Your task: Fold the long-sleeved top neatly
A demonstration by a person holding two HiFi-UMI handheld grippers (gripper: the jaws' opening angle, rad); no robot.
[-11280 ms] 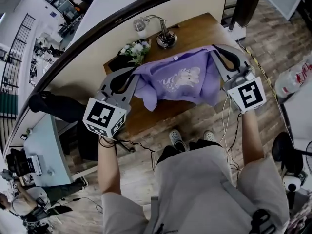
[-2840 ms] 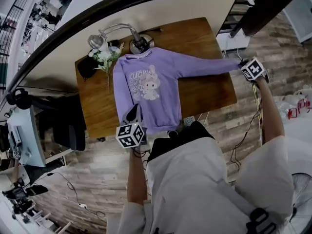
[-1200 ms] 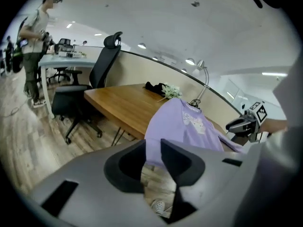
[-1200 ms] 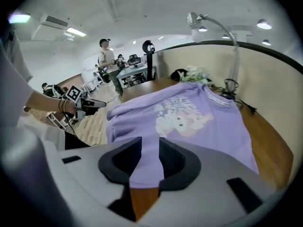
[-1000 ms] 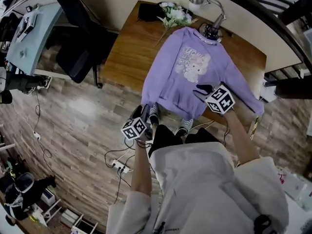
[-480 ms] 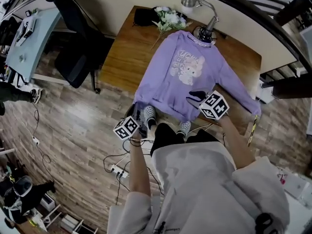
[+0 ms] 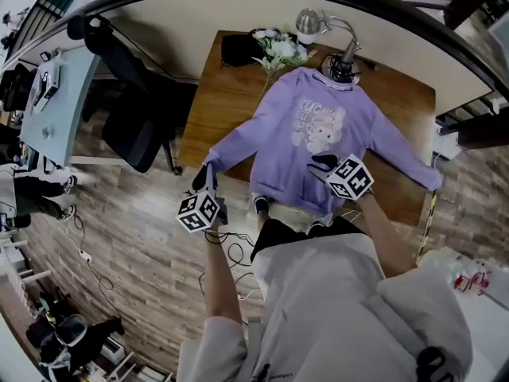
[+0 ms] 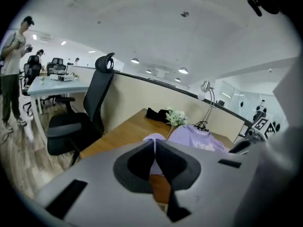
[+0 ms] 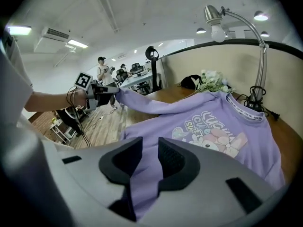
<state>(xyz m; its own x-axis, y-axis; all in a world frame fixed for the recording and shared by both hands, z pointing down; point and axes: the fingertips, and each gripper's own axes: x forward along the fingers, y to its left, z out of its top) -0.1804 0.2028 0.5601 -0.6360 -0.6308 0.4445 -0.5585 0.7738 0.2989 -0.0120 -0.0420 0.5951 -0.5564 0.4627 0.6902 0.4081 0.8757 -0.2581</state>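
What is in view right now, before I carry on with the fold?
top: one, purple, spread front up on the table, collar by the lamp
table: one, brown wood, against the partition
lamp: one, silver, table's far edge
flowers: one bunch, white, far side of the table
bag: one, black, beside the flowers
chair: one, black, left of the table
desk: one, pale blue, far left
left gripper: one, grey, shut on the top's sleeve end, out past the table's left edge
right gripper: one, grey, jaws apart, over the top's lower front
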